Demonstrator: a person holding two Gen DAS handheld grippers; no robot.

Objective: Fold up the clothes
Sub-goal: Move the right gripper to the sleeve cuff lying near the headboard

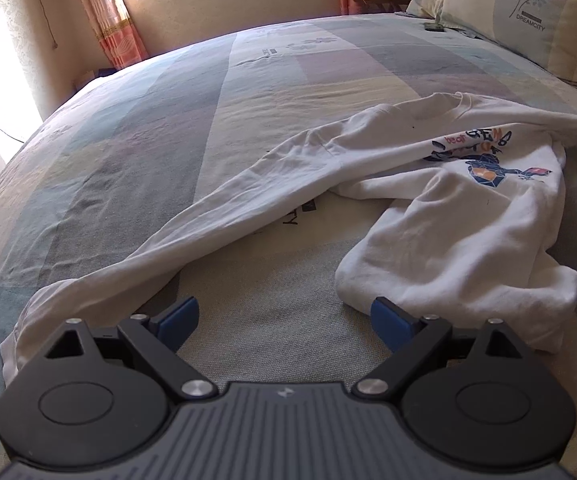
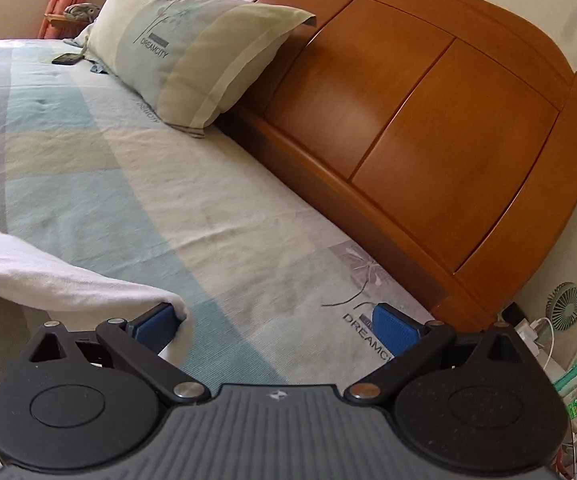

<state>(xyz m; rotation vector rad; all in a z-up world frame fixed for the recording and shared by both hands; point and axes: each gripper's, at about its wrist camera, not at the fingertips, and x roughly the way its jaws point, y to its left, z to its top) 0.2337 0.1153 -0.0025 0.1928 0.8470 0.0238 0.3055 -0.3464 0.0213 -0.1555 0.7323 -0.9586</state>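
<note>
A white long-sleeved sweatshirt (image 1: 460, 216) with a blue and orange print lies crumpled on the bed. One sleeve (image 1: 160, 240) stretches out toward the lower left, its cuff beside my left gripper. My left gripper (image 1: 284, 322) is open, with bare sheet between its blue pads; the sweatshirt's hem lies just behind the right pad. In the right wrist view another white sleeve (image 2: 48, 276) drapes over the left blue pad. My right gripper (image 2: 278, 326) is open and holds nothing.
The bed sheet (image 1: 192, 128) has pastel blocks. A pillow (image 2: 192, 48) leans on the wooden headboard (image 2: 408, 112), with a dark phone (image 2: 66, 59) near it. A small fan (image 2: 566, 304) and bottles stand beside the bed. Curtains (image 1: 104, 12) and a window are at the far side.
</note>
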